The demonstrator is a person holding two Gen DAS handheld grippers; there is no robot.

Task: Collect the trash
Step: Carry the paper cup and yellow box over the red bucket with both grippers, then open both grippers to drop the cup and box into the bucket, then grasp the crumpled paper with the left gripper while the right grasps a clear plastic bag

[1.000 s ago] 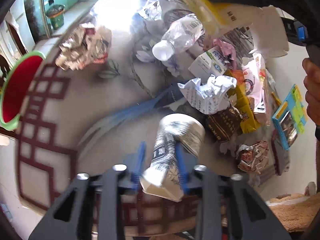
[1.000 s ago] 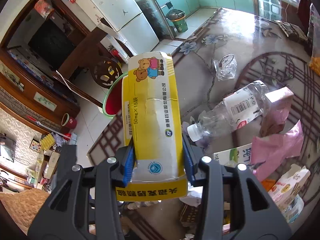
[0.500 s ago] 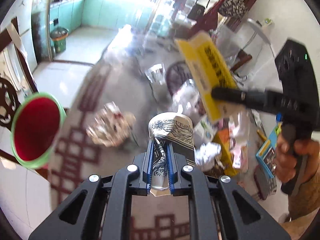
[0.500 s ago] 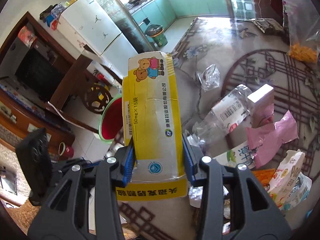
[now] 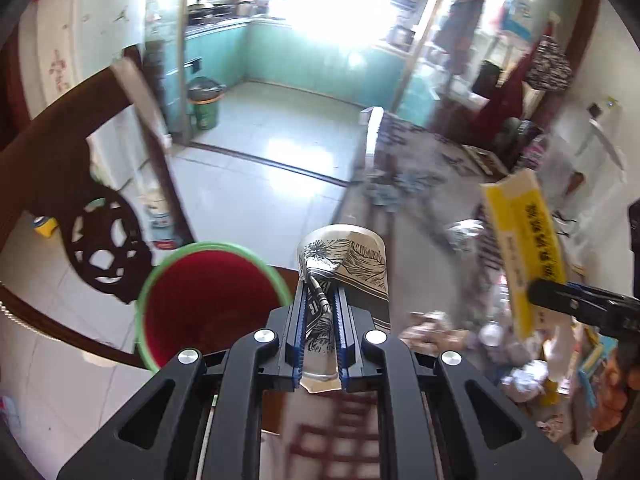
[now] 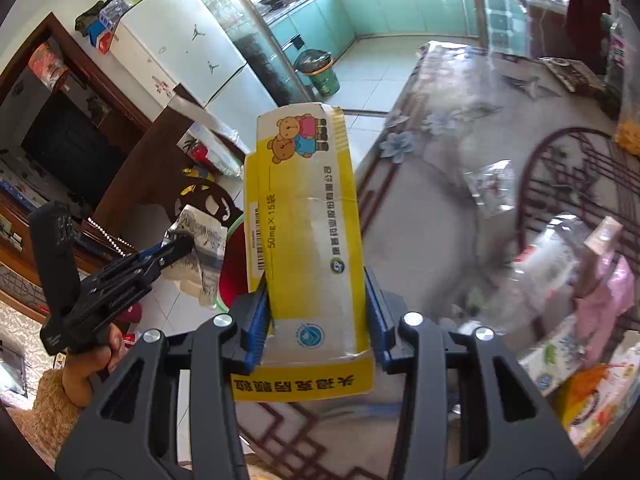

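My left gripper [image 5: 320,300] is shut on a crushed paper cup [image 5: 352,264] with black drawings and holds it in the air just right of a red bin with a green rim [image 5: 208,300]. My right gripper [image 6: 316,292] is shut on a yellow and white medicine box [image 6: 304,216] with cartoon bears, held above the table's left edge. The box also shows in the left wrist view [image 5: 524,248]. The left gripper with the cup shows in the right wrist view [image 6: 176,246], in front of the bin [image 6: 232,272].
The patterned table [image 6: 420,208] carries more trash: a plastic bottle [image 6: 548,264], a clear wrapper [image 6: 488,188], pink packets [image 6: 608,292] and snack bags [image 6: 600,392]. A dark wooden chair [image 5: 108,248] stands beside the bin. A green kitchen bin [image 5: 206,100] is far off.
My left gripper has shut on the cup, lifted it off the table and swung left to the red bin. My right gripper with the box has moved slightly toward the table's left edge.
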